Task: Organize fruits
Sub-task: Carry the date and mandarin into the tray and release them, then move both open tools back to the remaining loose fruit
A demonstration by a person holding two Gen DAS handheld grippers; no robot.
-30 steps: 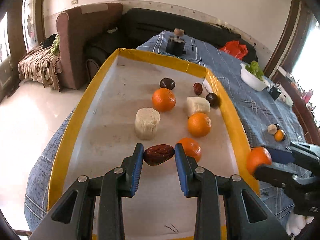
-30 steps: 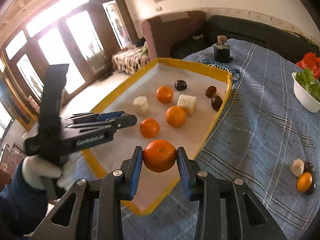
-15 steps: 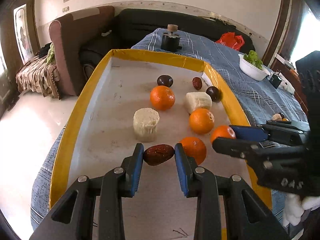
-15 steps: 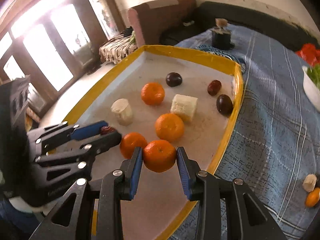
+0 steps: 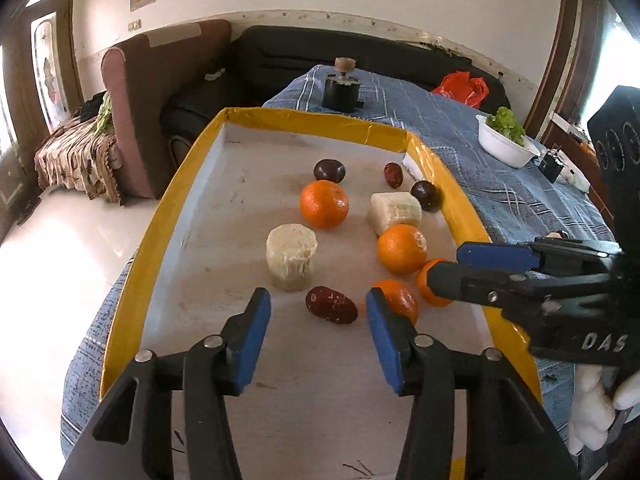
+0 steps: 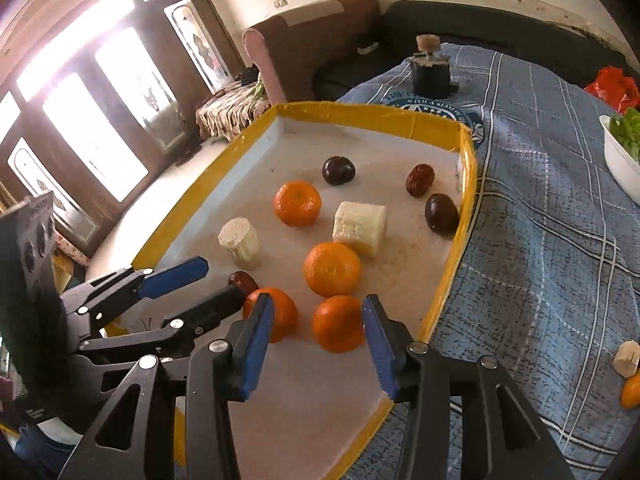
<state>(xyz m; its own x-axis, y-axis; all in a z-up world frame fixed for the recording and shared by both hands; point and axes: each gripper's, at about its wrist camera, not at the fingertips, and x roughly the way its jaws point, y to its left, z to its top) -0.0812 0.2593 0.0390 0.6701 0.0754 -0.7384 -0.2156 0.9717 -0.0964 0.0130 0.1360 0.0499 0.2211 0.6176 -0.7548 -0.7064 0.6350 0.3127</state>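
A yellow-rimmed white tray [image 5: 160, 240] [image 6: 464, 216] holds several oranges, dark plums, red dates and two pale banana pieces. My left gripper [image 5: 318, 312] is open; a red date [image 5: 331, 305] lies on the tray between its fingers. My right gripper [image 6: 318, 324] is open; an orange [image 6: 338, 329] sits on the tray between its fingers. The right gripper shows in the left wrist view [image 5: 464, 268], partly hiding that orange [image 5: 430, 288]. The left gripper shows in the right wrist view [image 6: 208, 284], beside the date [image 6: 242, 280].
The tray sits on a blue plaid cloth [image 6: 560, 220]. A white bowl of greens [image 5: 505, 142] stands at the right. A dark jar with a cork [image 5: 342, 92] is behind the tray. A banana piece [image 6: 626, 358] and an orange [image 6: 632, 390] lie on the cloth.
Both grippers have opened. The left one let go of the red date and the right one let go of the orange; both fruits now rest on the tray.
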